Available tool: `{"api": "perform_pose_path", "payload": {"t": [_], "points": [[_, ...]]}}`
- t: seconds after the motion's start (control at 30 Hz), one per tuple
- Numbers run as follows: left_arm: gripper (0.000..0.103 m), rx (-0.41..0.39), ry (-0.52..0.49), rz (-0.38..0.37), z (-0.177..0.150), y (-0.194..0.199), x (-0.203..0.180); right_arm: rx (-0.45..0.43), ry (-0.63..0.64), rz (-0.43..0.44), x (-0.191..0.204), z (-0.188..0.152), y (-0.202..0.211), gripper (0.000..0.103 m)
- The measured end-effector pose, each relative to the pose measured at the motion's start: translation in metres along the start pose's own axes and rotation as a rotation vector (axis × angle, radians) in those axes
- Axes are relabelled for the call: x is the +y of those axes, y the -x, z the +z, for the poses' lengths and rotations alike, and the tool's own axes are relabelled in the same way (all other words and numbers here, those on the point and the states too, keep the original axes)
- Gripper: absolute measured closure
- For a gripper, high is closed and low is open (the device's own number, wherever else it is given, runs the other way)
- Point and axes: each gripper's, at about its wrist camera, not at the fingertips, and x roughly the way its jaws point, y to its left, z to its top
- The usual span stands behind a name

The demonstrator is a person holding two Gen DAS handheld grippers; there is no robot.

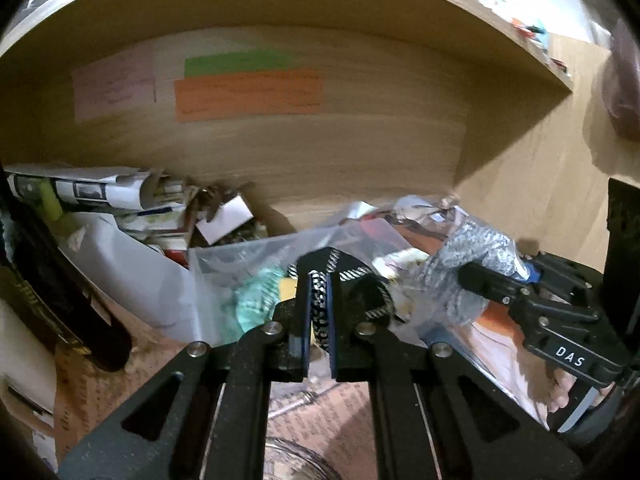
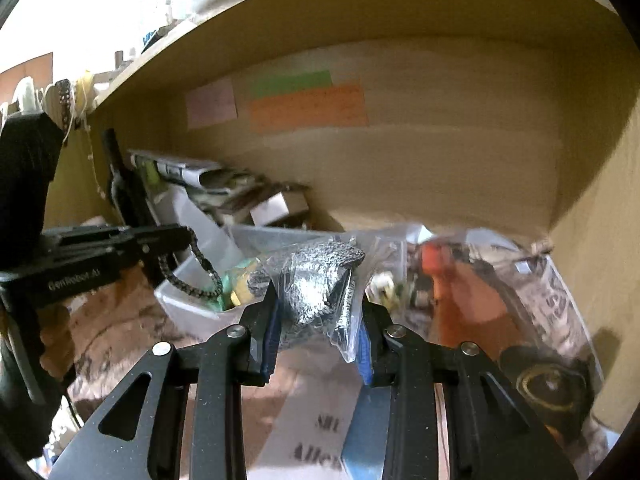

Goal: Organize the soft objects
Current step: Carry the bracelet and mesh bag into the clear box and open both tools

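Observation:
My left gripper (image 1: 319,312) is shut on a black-and-white braided cord (image 1: 320,304); the cord (image 2: 200,272) hangs in a loop from it in the right wrist view. My right gripper (image 2: 320,320) is shut on a clear plastic bag of grey knitted fabric (image 2: 320,284), held above the shelf floor. The same bag (image 1: 476,256) shows at the right in the left wrist view, in the right gripper (image 1: 516,280). Both are inside a wooden shelf compartment (image 1: 320,148). A teal knitted piece (image 1: 256,296) lies in a clear bag below the left gripper.
Rolled newspapers (image 1: 88,188) and small boxes (image 1: 228,216) pile at the back left. A bag with orange contents (image 2: 460,292) lies at the right. Coloured sticky notes (image 2: 308,108) are on the back wall. Newspaper (image 2: 320,420) lines the floor. A dark round object (image 2: 552,388) sits front right.

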Motion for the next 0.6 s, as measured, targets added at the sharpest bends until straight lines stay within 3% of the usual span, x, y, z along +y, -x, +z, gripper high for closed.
{"api": "perform_pose_path", "payload": {"t": [0.13,0.6], "points": [[0.097,0.016,0.024,0.013,0.003,-0.013,0.013,0.019,0.011,0.019,0.005,0.008,-0.022,0.075],[0.097,0.219,0.078,-0.002,-0.029,-0.074,0.043,0.198,0.072,0.001,0.012,-0.012,-0.089,0.074]]}}
